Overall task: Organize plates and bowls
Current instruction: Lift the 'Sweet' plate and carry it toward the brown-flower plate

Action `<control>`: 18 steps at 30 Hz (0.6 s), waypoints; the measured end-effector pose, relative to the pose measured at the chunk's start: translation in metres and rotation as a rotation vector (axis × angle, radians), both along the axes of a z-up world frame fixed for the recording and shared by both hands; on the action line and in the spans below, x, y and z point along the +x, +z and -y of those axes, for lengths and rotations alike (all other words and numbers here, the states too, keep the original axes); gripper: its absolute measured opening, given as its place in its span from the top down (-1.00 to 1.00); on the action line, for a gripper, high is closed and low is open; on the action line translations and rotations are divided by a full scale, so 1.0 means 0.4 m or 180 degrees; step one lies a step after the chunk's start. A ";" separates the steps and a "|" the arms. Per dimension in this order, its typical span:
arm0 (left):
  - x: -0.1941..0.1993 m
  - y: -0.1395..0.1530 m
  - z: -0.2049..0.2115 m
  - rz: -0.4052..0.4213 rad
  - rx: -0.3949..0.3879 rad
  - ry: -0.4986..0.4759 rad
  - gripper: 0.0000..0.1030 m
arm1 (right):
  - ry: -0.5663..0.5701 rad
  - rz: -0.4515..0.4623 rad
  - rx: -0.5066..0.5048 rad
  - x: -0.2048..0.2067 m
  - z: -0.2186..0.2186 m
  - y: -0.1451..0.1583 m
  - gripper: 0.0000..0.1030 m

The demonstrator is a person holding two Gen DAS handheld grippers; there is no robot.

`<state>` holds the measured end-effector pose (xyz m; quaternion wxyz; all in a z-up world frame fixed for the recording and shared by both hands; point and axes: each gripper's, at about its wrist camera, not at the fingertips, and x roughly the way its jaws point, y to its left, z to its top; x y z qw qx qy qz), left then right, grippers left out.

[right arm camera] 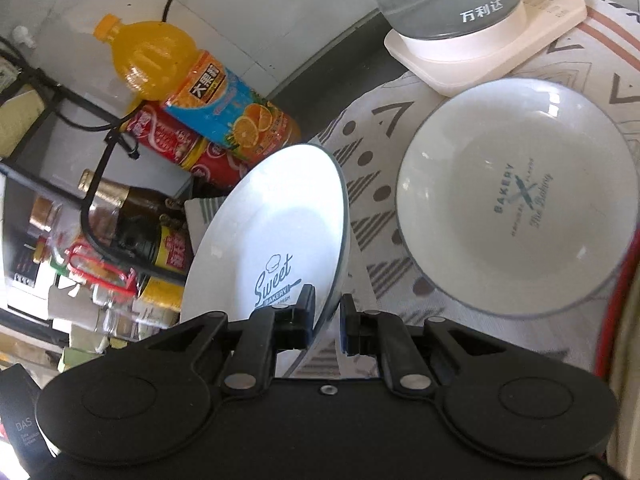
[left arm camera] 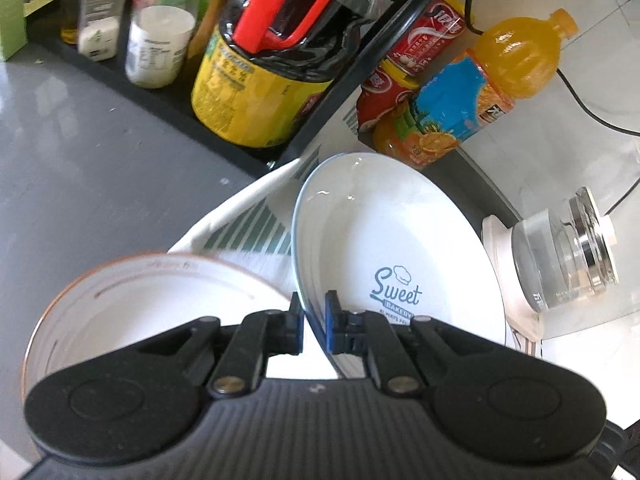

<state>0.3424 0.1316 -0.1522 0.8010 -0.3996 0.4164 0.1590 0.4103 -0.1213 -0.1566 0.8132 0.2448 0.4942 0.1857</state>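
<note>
In the left wrist view my left gripper (left arm camera: pixel 314 300) is shut on the near rim of a white plate (left arm camera: pixel 380 232) printed "Sweet Bakery". The plate is tilted up above the striped cloth (left arm camera: pixel 248 232). A white bowl with an orange rim (left arm camera: pixel 140 300) sits low on the left, just beside the gripper. In the right wrist view my right gripper (right arm camera: pixel 326 300) is shut on the rim of a white "Sweet Bakery" plate (right arm camera: pixel 280 208), held steeply tilted. A white bowl printed "Bakery" (right arm camera: pixel 516 208) rests on the patterned cloth (right arm camera: pixel 372 184) to its right. Neither view shows the other gripper.
An orange juice bottle (left arm camera: pixel 492 76) and red cans (left arm camera: pixel 400 80) lie behind the plates. A black rack (left arm camera: pixel 168 92) holds a yellow-labelled jug (left arm camera: pixel 248 92) and several jars. A glass kettle on a white base (right arm camera: pixel 476 36) stands at the cloth's far edge.
</note>
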 end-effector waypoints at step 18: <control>-0.236 0.021 0.025 0.0054 0.0055 0.0290 0.84 | 0.0333 0.0052 0.0069 -0.158 0.034 0.037 0.74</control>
